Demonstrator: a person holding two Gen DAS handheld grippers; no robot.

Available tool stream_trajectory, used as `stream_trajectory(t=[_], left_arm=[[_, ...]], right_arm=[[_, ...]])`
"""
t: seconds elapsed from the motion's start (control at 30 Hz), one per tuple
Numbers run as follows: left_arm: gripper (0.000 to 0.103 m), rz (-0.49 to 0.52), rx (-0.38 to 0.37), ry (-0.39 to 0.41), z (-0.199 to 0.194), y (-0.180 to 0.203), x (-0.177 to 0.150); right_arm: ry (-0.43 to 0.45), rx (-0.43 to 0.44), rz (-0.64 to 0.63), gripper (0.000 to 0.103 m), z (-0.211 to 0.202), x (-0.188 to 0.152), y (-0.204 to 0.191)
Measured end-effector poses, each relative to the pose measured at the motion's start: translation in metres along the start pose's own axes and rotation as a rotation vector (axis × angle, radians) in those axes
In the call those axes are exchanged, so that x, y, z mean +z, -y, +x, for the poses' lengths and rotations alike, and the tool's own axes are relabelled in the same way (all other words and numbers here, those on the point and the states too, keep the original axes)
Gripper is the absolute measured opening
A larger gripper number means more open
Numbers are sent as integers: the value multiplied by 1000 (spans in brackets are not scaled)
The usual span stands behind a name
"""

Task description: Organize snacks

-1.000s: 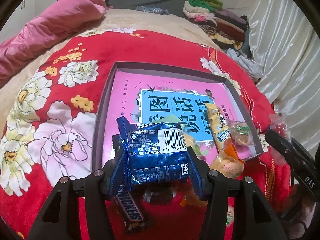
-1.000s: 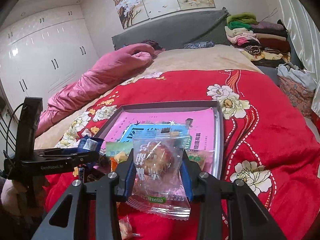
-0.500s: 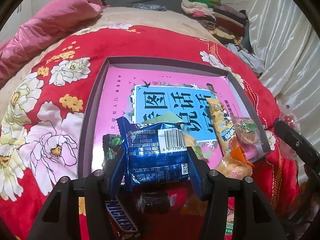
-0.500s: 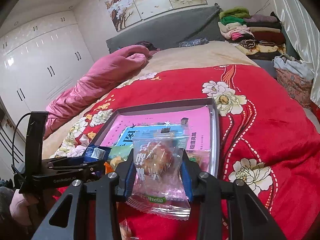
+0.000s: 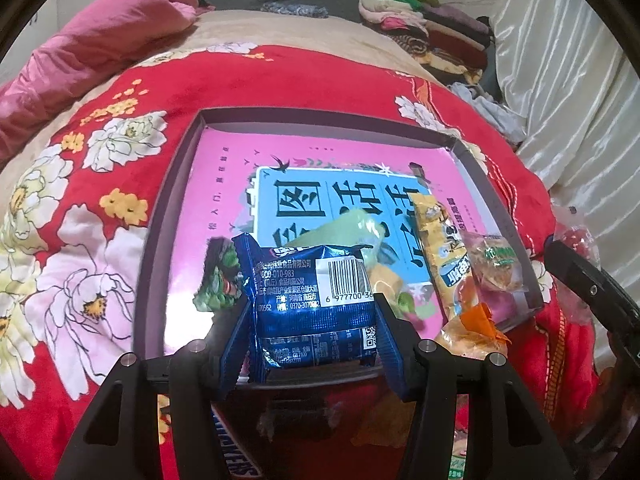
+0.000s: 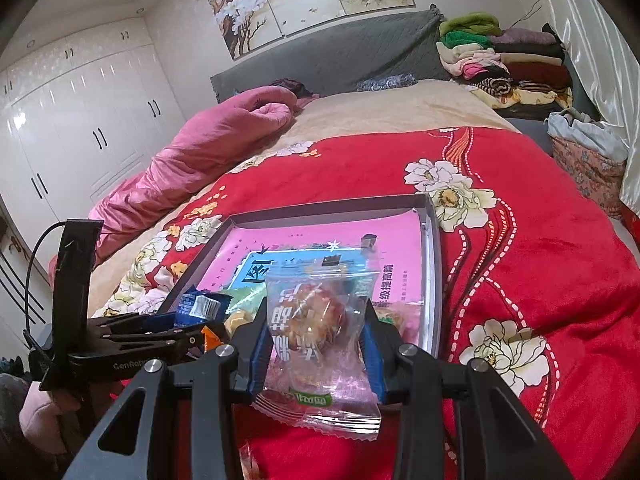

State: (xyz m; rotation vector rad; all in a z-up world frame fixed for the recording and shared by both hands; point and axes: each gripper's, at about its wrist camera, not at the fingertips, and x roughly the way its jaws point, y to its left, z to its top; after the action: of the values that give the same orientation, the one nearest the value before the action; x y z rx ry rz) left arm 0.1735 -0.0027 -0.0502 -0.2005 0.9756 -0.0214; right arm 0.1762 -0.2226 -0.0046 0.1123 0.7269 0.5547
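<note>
My left gripper (image 5: 312, 312) is shut on a blue snack packet (image 5: 312, 304) with a barcode, held over the near edge of a shallow grey box (image 5: 168, 208) with a pink printed bottom. Inside lie a green-patterned pack (image 5: 218, 276), a pale green pack (image 5: 356, 228), a yellow stick pack (image 5: 440, 248) and a clear pastry pack (image 5: 496, 268). My right gripper (image 6: 316, 328) is shut on a clear packet with a round pastry (image 6: 316, 320), held above the box's (image 6: 434, 264) near right edge. The left gripper also shows in the right wrist view (image 6: 176, 328).
A Snickers bar (image 5: 236, 448), an orange pack (image 5: 476, 328) and other snacks lie on the red floral blanket (image 5: 280, 80) before the box. A pink quilt (image 6: 192, 160) lies far left. Folded clothes (image 6: 500, 64) are stacked far right, by a white curtain (image 5: 580, 100).
My left gripper has moved forward with the blue packet, now over the box's near edge. My right gripper, holding the pastry packet, has come slightly closer to the box.
</note>
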Motion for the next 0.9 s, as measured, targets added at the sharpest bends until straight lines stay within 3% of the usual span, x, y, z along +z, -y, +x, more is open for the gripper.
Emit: stream_trajectory(t=[0.9], left_arm=[[59,23,-16,-5,7,11,3]], right_arm=[[-35,11,-20,40,18,3,-6]])
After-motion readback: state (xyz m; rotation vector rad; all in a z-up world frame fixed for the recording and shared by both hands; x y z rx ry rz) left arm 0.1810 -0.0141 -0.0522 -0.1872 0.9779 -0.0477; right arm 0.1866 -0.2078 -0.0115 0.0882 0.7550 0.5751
